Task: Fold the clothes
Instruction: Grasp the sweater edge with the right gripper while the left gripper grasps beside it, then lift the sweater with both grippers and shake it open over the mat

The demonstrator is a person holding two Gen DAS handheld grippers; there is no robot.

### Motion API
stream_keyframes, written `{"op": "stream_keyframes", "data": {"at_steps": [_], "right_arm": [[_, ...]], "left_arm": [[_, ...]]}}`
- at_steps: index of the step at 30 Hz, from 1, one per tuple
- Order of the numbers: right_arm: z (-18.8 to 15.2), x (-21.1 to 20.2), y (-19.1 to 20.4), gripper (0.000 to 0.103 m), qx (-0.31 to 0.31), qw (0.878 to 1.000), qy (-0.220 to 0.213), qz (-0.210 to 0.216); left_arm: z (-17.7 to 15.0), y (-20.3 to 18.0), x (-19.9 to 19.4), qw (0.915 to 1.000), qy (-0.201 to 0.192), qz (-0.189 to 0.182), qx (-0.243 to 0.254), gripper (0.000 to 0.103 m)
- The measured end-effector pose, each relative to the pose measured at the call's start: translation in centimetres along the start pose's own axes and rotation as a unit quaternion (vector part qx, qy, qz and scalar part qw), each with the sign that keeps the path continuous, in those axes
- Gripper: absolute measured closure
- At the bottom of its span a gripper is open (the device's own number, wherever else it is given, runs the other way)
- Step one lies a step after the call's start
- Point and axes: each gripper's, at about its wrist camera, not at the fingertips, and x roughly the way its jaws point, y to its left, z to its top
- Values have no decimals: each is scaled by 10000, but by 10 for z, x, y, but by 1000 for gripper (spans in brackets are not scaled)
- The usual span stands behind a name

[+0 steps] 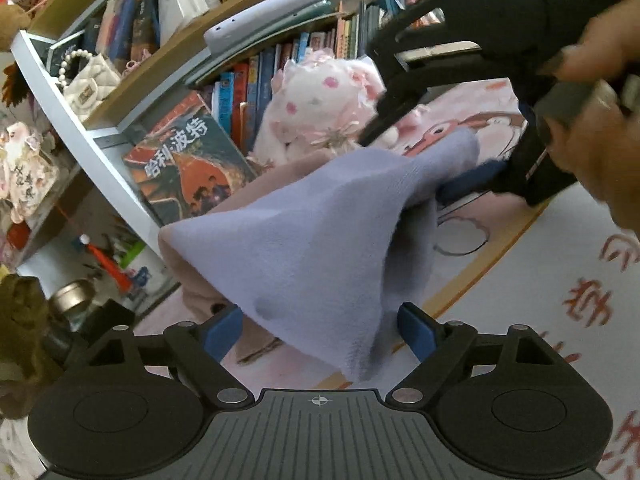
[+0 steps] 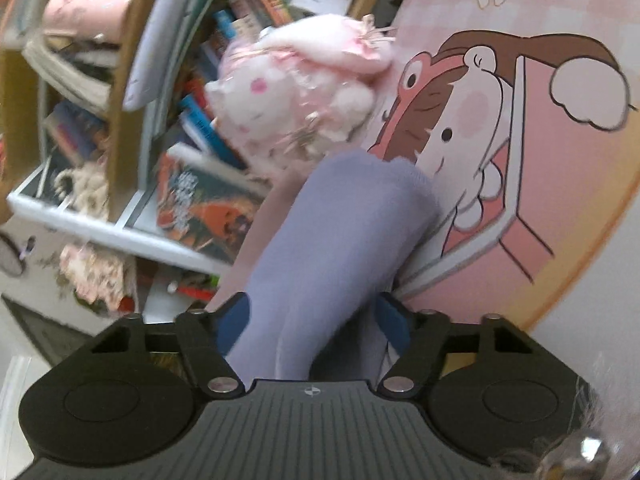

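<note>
The lilac garment [image 1: 316,248] hangs stretched in the air between both tools, the left tool [image 1: 320,332] clenched on one end and the right tool [image 2: 314,320] on the other, presumably to keep it taut for folding.

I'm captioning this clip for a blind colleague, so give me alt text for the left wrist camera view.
A lavender garment hangs stretched in the air between the left gripper in the foreground and the right gripper, held by a hand at upper right. Behind are a pink plush toy, a crowded bookshelf and a cartoon-print mat.
</note>
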Motion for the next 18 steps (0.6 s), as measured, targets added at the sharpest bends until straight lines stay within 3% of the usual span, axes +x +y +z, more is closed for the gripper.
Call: {"op": "stream_keyframes", "data": {"at_steps": [2,4,5,7,13,16,18], "right_arm": [[6,8,-4,55,144,9999,-46,-61],[11,15,-7,60,288,9995,-92,-121],[13,18,-9,62,355,9992,-95,-151],[13,18,-13,85,456,9987,-58,-198],[15,-15,6,91,-25,9997,-241,94],[19,-53,41,91,-534,9945,-669,599],[24,-81,72,92,-891,9862,-1003,967]], "left_arm": [[-1,9,2,9998,15,-49,-214,46],[-3,16,1,9992,-28,-207,-342,78],[-4,18,0,9990,-57,-259,-346,87],[-7,22,-7,9986,-129,-407,-317,89],[1,33,-50,9919,-738,-850,-585,92],[22,42,-84,9797,-1328,-1262,-816,93],[39,52,-106,9654,-1796,-1614,-989,93]]}}
